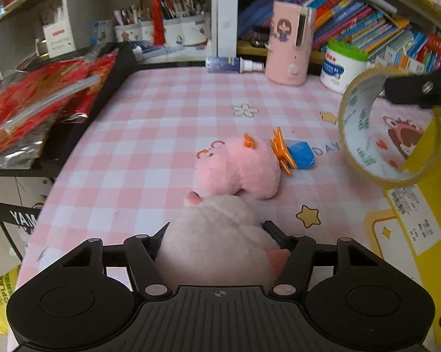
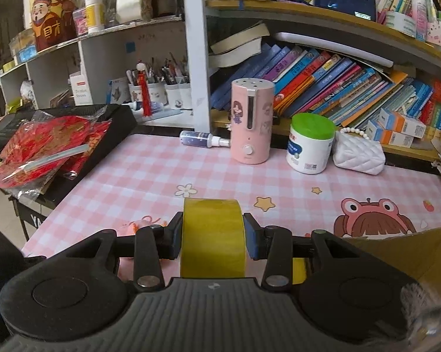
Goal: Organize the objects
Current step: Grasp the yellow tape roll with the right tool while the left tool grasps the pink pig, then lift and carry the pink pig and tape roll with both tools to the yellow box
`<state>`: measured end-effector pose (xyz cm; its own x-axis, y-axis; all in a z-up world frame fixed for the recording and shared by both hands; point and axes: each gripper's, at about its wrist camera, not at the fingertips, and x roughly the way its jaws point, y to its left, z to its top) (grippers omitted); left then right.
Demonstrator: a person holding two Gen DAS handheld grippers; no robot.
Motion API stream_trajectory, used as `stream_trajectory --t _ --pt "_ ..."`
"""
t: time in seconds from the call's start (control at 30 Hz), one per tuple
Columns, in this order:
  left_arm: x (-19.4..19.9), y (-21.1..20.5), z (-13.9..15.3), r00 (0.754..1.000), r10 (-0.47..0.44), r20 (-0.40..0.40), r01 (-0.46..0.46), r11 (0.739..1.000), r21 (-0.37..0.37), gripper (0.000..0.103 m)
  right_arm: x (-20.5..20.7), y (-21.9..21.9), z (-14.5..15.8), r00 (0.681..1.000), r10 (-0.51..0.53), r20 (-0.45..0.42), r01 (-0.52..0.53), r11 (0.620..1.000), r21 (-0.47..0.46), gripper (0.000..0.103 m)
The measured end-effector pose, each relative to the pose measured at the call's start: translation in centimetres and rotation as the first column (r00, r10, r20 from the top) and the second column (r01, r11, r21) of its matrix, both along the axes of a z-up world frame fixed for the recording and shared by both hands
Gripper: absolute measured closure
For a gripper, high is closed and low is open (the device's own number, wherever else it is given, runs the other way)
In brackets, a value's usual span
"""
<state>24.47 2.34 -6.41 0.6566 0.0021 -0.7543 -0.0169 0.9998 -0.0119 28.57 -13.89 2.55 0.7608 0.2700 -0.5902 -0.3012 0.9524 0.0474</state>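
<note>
My left gripper [image 1: 216, 230] is shut on a white plush toy [image 1: 217, 243], low over the pink checked table [image 1: 150, 135]. Just beyond it lie a pink plush toy [image 1: 241, 167], an orange hair claw [image 1: 282, 152] and a blue packet [image 1: 301, 154]. My right gripper [image 2: 213, 230] is shut on a roll of yellow tape [image 2: 213, 234] and holds it on edge above the table. In the left wrist view the tape roll [image 1: 349, 129] hangs at the right, above a yellow cardboard box [image 1: 420, 205]. That box's flap [image 2: 396, 252] shows at the lower right of the right wrist view.
At the back of the table stand a pink humidifier [image 2: 251, 123], a white jar with a green lid [image 2: 310, 143], a white quilted purse [image 2: 358, 152] and a lying spray bottle [image 2: 203, 139]. Red packets [image 2: 44, 146] lie on a black keyboard at left. Bookshelves rise behind.
</note>
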Motion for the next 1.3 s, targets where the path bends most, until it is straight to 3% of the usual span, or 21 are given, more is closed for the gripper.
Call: stream_trajectory --t 0.53,1.3 --pt "-10.4 4.8 7.2 0.979 0.100 0.179 -0.089 0.994 -0.067 0.040 -7.6 2.0 -0.8 0.997 0.077 -0.030 -0.078 0.996 -0.037 0.064" --pt "-24.0 6.9 6.0 0.989 0.051 0.136 -0.041 0.996 -0.076 0.040 -23.1 3.9 -2.8 0.994 0.023 -0.106 -0.027 0.999 -0.044 0.064"
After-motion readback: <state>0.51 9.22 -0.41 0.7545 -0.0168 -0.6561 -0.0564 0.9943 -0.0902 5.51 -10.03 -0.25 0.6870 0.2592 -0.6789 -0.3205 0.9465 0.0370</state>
